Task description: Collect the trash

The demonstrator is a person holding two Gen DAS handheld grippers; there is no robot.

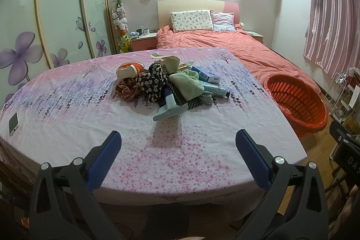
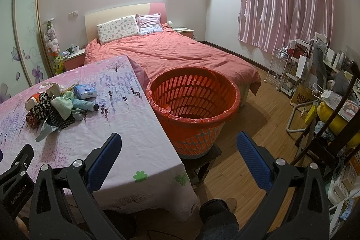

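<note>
both grippers spread wide and empty over a pink flowered table (image 1: pixel 202 161).
left gripper (image 1: pixel 178 145) above the near edge, facing the trash pile (image 1: pixel 171 84) mid-table: cloths, blue box (image 1: pixel 205 75), tube (image 1: pixel 214 89). right gripper (image 2: pixel 179 146) toward the orange basket (image 2: pixel 193 100) just beside the table's right edge, on a dark stool (image 2: pixel 202 161). phone (image 1: pixel 13 124) far left.

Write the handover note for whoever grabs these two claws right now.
Left claw: open, empty, above the near edge of the table.
Right claw: open, empty, pointing at the orange basket.
Pile of cloths, box, tube and wrappers sits mid-table, untouched. A phone lies at the table's left edge.
The red-lined basket stands off the table's right side; nothing visible in it.
Done: nothing. Left: pick out the trash and drop it in.
</note>
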